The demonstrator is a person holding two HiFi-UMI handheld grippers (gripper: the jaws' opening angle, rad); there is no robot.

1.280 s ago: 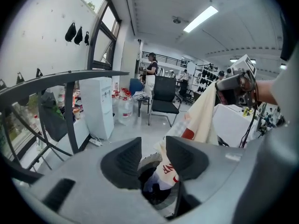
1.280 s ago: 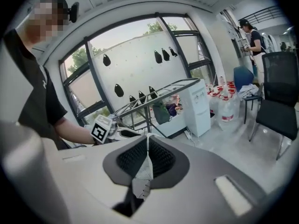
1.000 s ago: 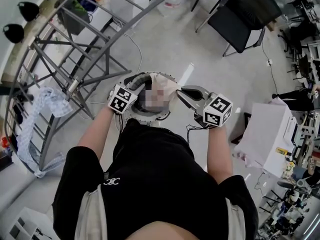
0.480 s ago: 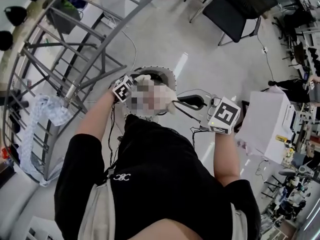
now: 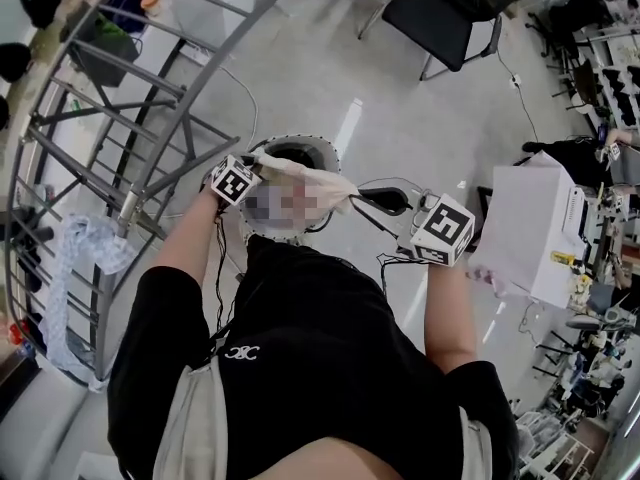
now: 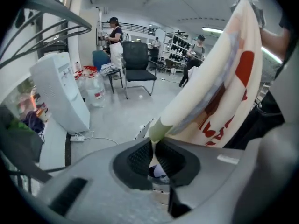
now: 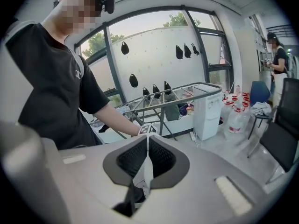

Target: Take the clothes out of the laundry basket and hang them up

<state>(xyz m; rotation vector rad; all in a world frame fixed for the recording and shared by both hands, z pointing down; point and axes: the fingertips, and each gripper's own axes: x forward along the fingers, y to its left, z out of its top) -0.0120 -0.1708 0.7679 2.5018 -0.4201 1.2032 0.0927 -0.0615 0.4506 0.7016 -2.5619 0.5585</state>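
Observation:
A cream garment with red print (image 5: 310, 178) hangs stretched between my two grippers above the round laundry basket (image 5: 322, 149). My left gripper (image 5: 258, 160) has just been closing, and its jaws are now shut on the garment's pale green edge (image 6: 156, 132). From there the cloth (image 6: 219, 83) rises to the upper right. My right gripper (image 5: 352, 194) is shut on the garment's other end, and a thin fold of white cloth (image 7: 147, 164) shows between its pads. Most of the basket's inside is hidden by the garment.
A grey metal drying rack (image 5: 150, 98) stands to the left with a pale patterned cloth (image 5: 85, 243) hung on it. A black chair (image 5: 440, 13) stands beyond the basket. A white cabinet (image 5: 530, 228) is on the right. A white appliance (image 6: 60, 94) and people (image 6: 114, 36) are farther off.
The garment was bunched over the basket and now spans between both grippers. The left gripper has come to its left end and sunk a little. The right gripper has barely shifted.

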